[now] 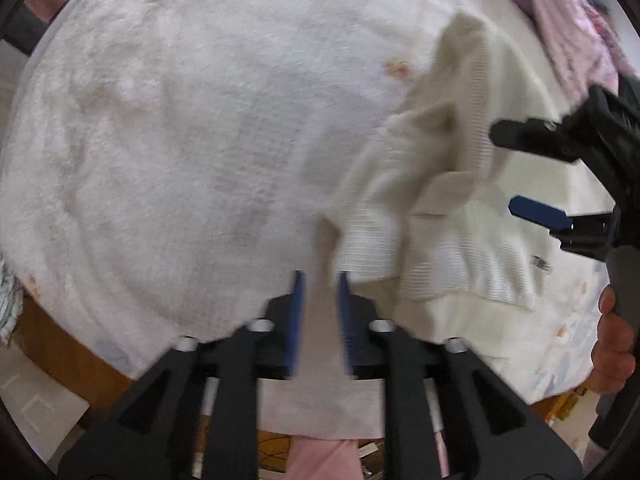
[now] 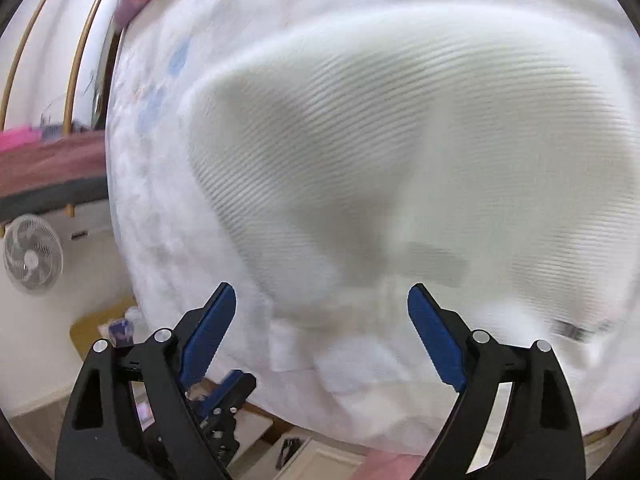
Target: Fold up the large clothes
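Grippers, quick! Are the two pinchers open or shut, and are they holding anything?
Left gripper: partly open, holding nothing, just above the fluffy white blanket.
Right gripper: wide open, holding nothing, over the white ribbed sweater.

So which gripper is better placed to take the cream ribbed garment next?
Probably right. The right gripper hangs open directly over the ribbed garment; the left gripper sits beside it, over the fluffy white blanket.
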`<state>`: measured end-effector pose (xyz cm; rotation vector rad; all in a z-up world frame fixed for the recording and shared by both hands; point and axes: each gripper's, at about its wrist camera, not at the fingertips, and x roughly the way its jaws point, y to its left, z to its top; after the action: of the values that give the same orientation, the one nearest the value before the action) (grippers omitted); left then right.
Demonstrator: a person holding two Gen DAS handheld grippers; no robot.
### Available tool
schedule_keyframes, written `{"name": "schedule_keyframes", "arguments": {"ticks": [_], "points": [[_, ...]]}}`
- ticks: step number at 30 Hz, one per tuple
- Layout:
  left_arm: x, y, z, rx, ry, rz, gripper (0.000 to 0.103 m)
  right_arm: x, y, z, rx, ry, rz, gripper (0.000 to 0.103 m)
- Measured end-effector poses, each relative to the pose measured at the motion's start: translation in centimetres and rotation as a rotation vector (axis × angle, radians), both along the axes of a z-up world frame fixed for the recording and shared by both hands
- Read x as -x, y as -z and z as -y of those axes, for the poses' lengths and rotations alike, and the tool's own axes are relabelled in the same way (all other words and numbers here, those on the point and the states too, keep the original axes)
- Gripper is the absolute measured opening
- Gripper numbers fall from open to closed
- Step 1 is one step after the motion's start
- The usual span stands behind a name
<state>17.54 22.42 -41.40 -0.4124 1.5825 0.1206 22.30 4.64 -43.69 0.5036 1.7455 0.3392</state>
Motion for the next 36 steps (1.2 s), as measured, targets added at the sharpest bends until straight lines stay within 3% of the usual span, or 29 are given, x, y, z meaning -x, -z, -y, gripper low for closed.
{"name": "schedule_keyframes", "arguments": {"ticks": [2, 3, 4, 6, 8, 10, 12, 14, 16, 22, 28, 36], "points": [[-0.3, -0.1, 1.3, 0.071, 0.017, 0.028, 0.058, 0.5, -0.8, 3.0, 0.012, 0.044, 0.001, 0.085], [-0.5, 0.0, 1.9, 0.108, 0.02, 0.033, 0.059, 0.9, -1.2, 4.1, 0.036, 0.051, -0.002, 0.085], [-0.8, 0.5, 2.8, 0.179, 0.024, 0.027, 0.062, 1.0, -1.6, 5.2, 0.059, 0.057, -0.005, 0.085], [-1.2, 2.5, 4.7, 0.298, 0.021, 0.009, 0.078, 2.4, -1.9, 8.0, 0.105, 0.089, -0.013, 0.085], [-1.8, 5.7, 6.0, 0.287, 0.001, -0.058, 0.079, 3.7, -2.1, 11.0, 0.104, 0.145, -0.048, 0.085], [-2.0, 7.3, 6.2, 0.203, -0.02, -0.088, 0.044, 5.2, -1.6, 13.3, 0.105, 0.193, -0.092, 0.085], [-1.8, 7.2, 5.0, 0.231, -0.077, -0.099, 0.013, 6.2, -1.5, 15.0, 0.131, 0.218, -0.109, 0.085], [-1.8, 5.1, 4.2, 0.236, -0.057, -0.053, 0.013, 7.1, -1.6, 16.5, 0.137, 0.225, -0.115, 0.085], [-2.0, 2.6, 4.6, 0.153, 0.062, -0.005, 0.013, 7.4, -2.1, 16.8, 0.141, 0.197, -0.082, 0.085], [-2.0, 0.1, 5.6, 0.056, 0.166, -0.004, 0.014, 7.0, -4.4, 14.4, 0.238, 0.051, 0.042, 0.085], [-2.4, 1.0, 6.4, -0.116, 0.187, -0.014, 0.014, 6.5, -6.2, 13.7, 0.308, 0.037, 0.111, 0.085], [-3.1, 3.6, 6.1, -0.139, 0.205, -0.02, 0.015, 5.2, -5.9, 12.3, 0.37, -0.008, 0.154, 0.085]]}}
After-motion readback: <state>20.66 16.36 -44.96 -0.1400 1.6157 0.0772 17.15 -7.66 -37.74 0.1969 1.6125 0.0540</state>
